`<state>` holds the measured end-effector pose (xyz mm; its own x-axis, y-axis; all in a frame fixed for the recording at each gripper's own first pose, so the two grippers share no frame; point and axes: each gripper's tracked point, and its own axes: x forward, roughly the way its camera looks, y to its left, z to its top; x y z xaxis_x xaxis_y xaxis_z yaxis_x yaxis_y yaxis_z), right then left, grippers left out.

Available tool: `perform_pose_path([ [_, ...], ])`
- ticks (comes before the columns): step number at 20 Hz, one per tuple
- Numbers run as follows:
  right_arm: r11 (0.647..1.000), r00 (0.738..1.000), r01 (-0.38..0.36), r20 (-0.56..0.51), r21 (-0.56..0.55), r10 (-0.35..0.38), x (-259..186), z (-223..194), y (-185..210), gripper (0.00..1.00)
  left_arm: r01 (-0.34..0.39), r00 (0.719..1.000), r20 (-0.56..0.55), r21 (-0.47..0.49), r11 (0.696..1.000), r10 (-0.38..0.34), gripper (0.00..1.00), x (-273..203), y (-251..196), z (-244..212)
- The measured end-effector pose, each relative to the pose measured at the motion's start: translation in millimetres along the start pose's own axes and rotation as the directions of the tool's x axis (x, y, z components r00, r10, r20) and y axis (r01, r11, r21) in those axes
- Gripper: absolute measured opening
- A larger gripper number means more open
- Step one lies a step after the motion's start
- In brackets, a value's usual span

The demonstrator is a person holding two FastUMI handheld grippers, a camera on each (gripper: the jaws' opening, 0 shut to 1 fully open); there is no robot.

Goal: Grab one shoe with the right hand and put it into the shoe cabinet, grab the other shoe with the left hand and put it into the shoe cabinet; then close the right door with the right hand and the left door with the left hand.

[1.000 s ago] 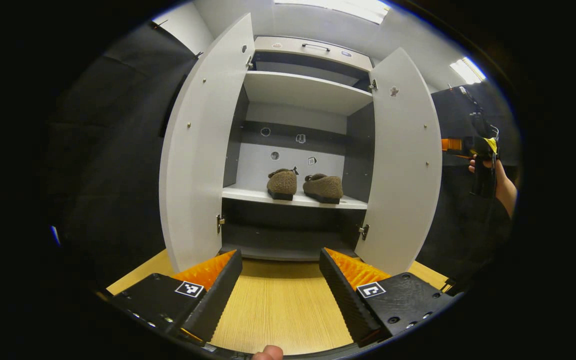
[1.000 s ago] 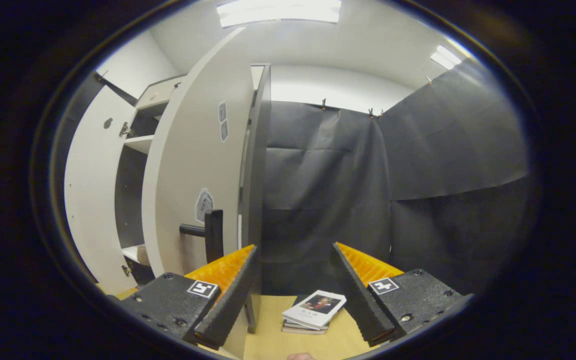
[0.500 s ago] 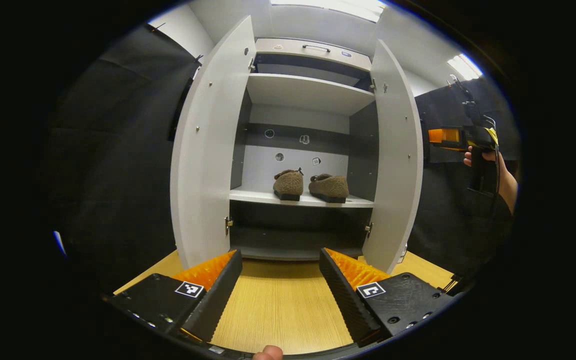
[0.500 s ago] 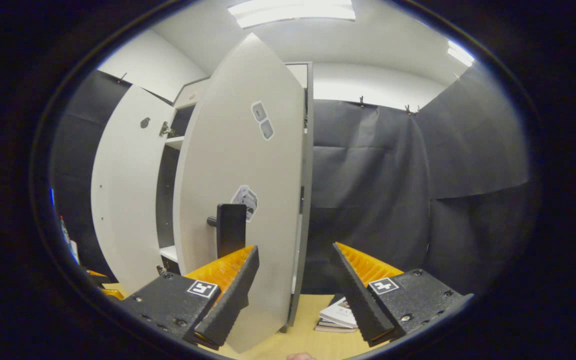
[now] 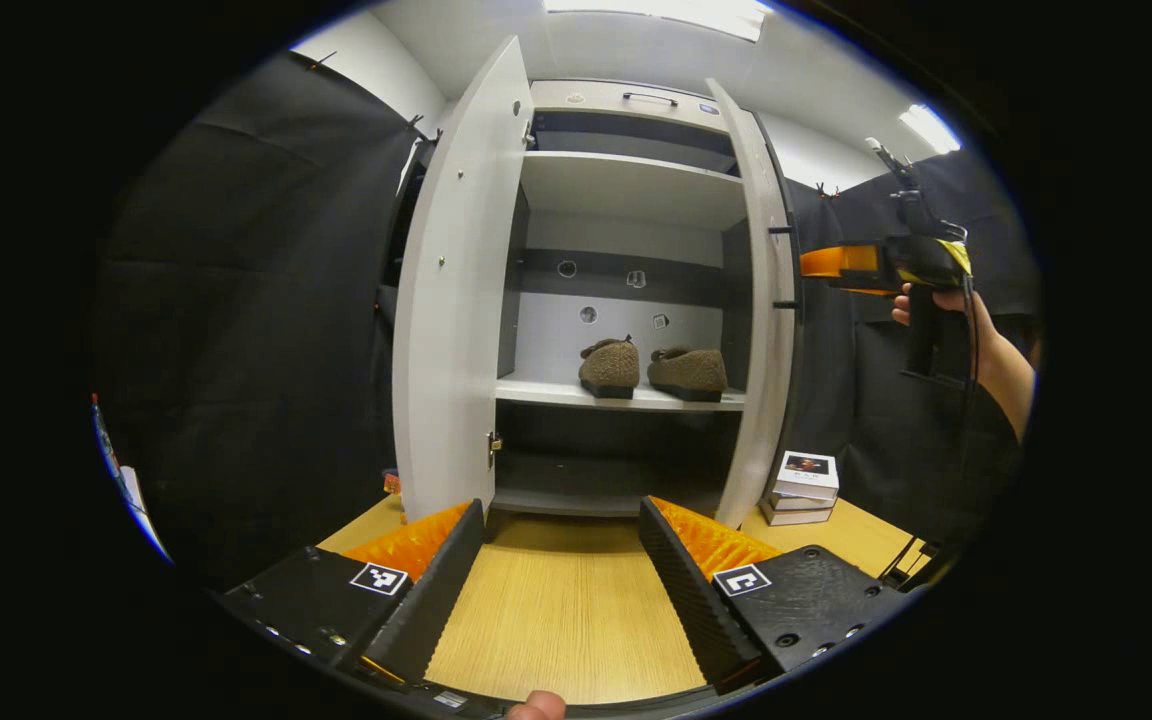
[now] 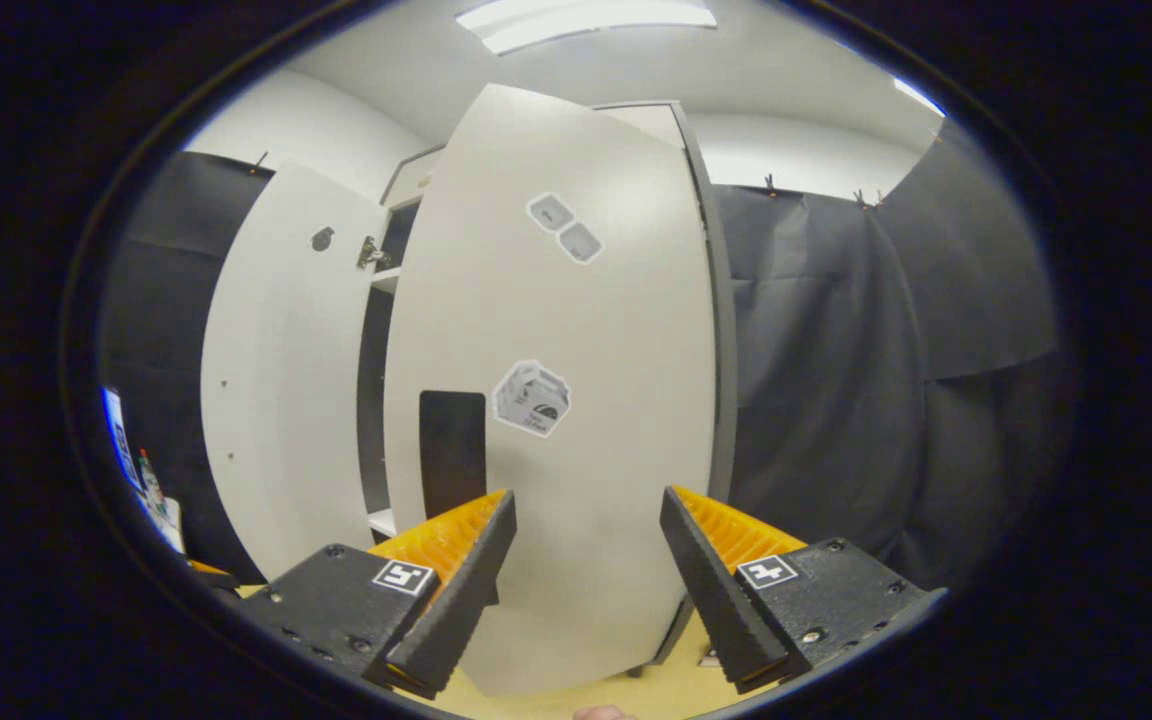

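In the right gripper view the right door (image 6: 576, 400) covers most of the shoe cabinet (image 6: 391, 290); a dark slit of its inside shows between that door and the left door (image 6: 281, 370). Whether the right gripper (image 6: 586, 560) touches the right door cannot be told: its fingers stand spread wide with nothing between them, close in front of the door's outer face, beside the black handle (image 6: 452, 450).

In the left gripper view the shoe cabinet (image 5: 626, 180) stands with its left door (image 5: 456, 300) swung wide and its right door (image 5: 766, 300) seen almost edge-on. The two shoes (image 5: 652, 368) sit side by side on the cabinet's middle shelf (image 5: 616, 396). A stack of books (image 5: 802, 487) lies on the wooden floor (image 5: 556, 610) just right of the cabinet. The right gripper (image 5: 821, 262), held by a hand (image 5: 936, 305), reaches toward the right door's outer side; its tips are hidden behind the door edge. The left gripper (image 5: 561, 570) is spread wide and empty, low over the floor, well in front of the cabinet
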<state>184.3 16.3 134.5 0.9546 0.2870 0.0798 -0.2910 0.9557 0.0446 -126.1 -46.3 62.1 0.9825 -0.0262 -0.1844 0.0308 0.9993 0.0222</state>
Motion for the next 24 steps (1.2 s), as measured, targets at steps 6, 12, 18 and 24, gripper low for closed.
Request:
perform_pose_path([
  [6, 0.999, 0.999, 0.026, 0.019, 0.04, -0.027, 11, -3, 5, 0.96, -0.044, 0.999, -0.001, -0.001, 0.999, 0.044, 0.95, -7, 18, 1],
  [12, 0.994, 0.991, 0.109, 0.084, -0.016, -0.107, -43, 0, 0, 0.98, -0.019, 1.0, -0.004, -0.012, 1.0, 0.019, 0.95, -4, 11, 4],
  [18, 0.966, 0.969, 0.224, 0.133, -0.13, -0.207, -102, -39, 12, 0.98, 0.048, 0.999, -0.004, -0.028, 0.998, -0.048, 0.95, 3, -15, 8],
  [24, 0.965, 0.968, 0.25, 0.004, -0.082, -0.251, -148, -126, 28, 1.0, 0.086, 0.996, 0.01, -0.046, 0.995, -0.086, 0.95, 8, -30, 14],
])
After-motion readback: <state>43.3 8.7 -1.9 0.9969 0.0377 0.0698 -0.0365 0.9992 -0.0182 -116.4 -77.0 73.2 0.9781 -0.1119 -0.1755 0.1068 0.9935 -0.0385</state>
